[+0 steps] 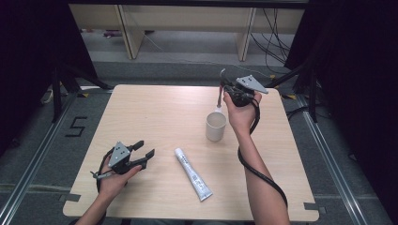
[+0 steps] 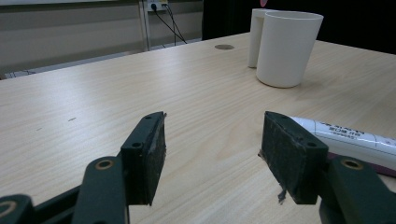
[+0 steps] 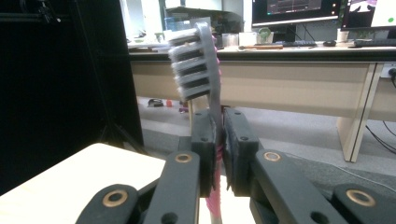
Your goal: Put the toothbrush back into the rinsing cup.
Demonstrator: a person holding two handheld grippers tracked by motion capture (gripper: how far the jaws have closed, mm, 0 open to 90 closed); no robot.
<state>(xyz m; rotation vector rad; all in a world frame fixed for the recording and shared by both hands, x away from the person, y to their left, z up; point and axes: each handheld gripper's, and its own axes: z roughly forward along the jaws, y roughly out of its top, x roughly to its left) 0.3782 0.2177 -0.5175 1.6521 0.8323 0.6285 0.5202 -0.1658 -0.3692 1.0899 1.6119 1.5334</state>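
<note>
My right gripper [image 1: 226, 88] is raised over the table's far right, shut on a toothbrush [image 1: 219, 99]. In the right gripper view the grey bristle head [image 3: 198, 60] stands above the closed jaws and the pink handle [image 3: 214, 196] hangs below them. The handle's lower end reaches down to about the rim of a white cup [image 1: 215, 126]; whether it is inside I cannot tell. A white toothpaste tube [image 1: 193, 174] lies flat near the table's front. My left gripper [image 1: 145, 148] rests low at the front left, open and holding nothing. Its own view [image 2: 212, 149] shows the cup [image 2: 287, 46] and the tube [image 2: 345, 137] ahead.
The light wooden table [image 1: 155, 108] has a small round hole [image 2: 224, 46] near its far side. Black curtains and stand legs [image 1: 58, 89] flank the table. Desk legs [image 1: 127, 33] and cables [image 1: 272, 37] lie beyond its far edge.
</note>
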